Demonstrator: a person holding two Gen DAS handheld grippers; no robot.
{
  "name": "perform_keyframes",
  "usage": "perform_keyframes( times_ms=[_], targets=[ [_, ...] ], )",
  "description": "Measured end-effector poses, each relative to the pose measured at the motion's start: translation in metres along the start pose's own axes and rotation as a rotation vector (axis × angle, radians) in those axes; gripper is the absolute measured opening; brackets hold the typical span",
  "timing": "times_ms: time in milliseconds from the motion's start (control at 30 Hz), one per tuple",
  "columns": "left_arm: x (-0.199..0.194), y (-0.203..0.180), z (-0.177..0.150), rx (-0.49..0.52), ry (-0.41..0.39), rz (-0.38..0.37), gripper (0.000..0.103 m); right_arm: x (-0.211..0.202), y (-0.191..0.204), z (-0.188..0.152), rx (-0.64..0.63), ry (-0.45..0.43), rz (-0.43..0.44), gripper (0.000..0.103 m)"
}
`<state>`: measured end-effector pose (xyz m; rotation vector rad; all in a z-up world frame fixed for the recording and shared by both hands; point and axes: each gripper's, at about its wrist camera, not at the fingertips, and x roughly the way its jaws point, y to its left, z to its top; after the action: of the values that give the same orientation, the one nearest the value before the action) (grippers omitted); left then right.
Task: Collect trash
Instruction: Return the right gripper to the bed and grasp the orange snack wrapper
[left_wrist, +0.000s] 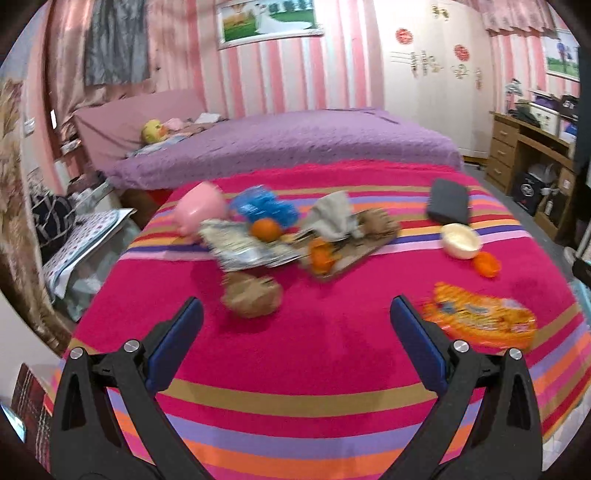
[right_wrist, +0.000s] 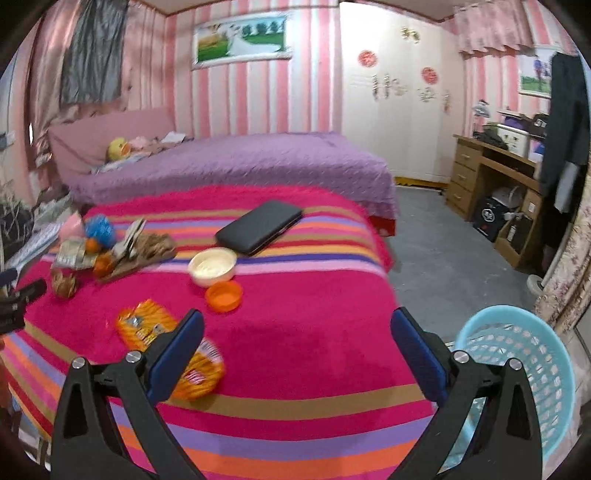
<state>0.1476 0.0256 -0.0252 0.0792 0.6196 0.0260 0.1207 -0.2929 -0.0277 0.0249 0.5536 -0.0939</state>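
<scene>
room: pink-striped walls, a purple quilted bed (right_wrist: 236, 162) behind, a wooden desk (right_wrist: 491, 170) on the right by a white wardrobe.
surface: a fuzzy, towel-like striped blanket (left_wrist: 314, 332), mostly magenta with bands of orange, purple and tan; its near edge is cut off behind the gripper frames.
left gripper (left_wrist: 295, 314): blue-padded fingers spread wide apart, nothing between them, above the near middle of the blanket.
right gripper (right_wrist: 295, 325): fingers likewise wide apart and empty, over the near right part of the blanket; its left finger hides part of the wrapper.
orange snack wrapper (left_wrist: 480, 317): glossy crinkled plastic lying flat near the blanket's near right side; print too blurred to read.
crumpled brown paper ball (left_wrist: 253, 295): rough, wadded, smeared by motion, toward the left of the blanket.
far-left heap: a flat brown cardboard piece (left_wrist: 354, 243) carrying a grey crumpled tissue (left_wrist: 334, 218) and what looks like orange peel (left_wrist: 321, 254); just beside it a silvery foil packet (left_wrist: 243, 247), a round orange (left_wrist: 266, 229), a blue puffy thing (left_wrist: 264, 206) hard to make out, and a pink plastic cup (left_wrist: 201, 210) on its side.
cream bowl (right_wrist: 212, 266): round and smooth, mid-blanket, with an orange lid (right_wrist: 223, 295) just beside it.
black flat case (right_wrist: 258, 225): matte, rectangular, toward the far edge.
basket (right_wrist: 524, 369): light blue plastic lattice, round, on the floor beside the blanket's near right corner; partly hidden by the right gripper's frame.
</scene>
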Motion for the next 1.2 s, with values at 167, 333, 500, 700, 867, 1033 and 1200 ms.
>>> perform_keyframes(
  times_ms=[167,333,500,700,867,1033,1200],
  targets=[
    [0.012,0.025,-0.01,-0.042,0.043,-0.004,0.098,0.018,0.032,-0.013,-0.053,0.065,0.04,0.098],
    [0.02,0.038,-0.019,-0.046,0.067,0.019,0.098,0.031,0.062,-0.024,-0.126,0.116,0.071,0.098],
    [0.027,0.05,-0.022,-0.089,0.103,0.002,0.098,0.044,0.079,-0.032,-0.181,0.158,0.078,0.098],
    [0.028,0.054,-0.022,-0.1,0.099,0.012,0.098,0.056,0.081,-0.036,-0.185,0.209,0.103,0.083],
    [0.028,0.053,-0.023,-0.094,0.097,0.019,0.098,0.06,0.085,-0.037,-0.175,0.218,0.151,0.062],
    [0.03,0.055,-0.024,-0.098,0.105,0.025,0.098,0.06,0.09,-0.037,-0.184,0.22,0.195,0.05],
    [0.031,0.057,-0.023,-0.102,0.106,0.032,0.098,0.053,0.097,-0.035,-0.22,0.187,0.228,0.027]
  ],
)
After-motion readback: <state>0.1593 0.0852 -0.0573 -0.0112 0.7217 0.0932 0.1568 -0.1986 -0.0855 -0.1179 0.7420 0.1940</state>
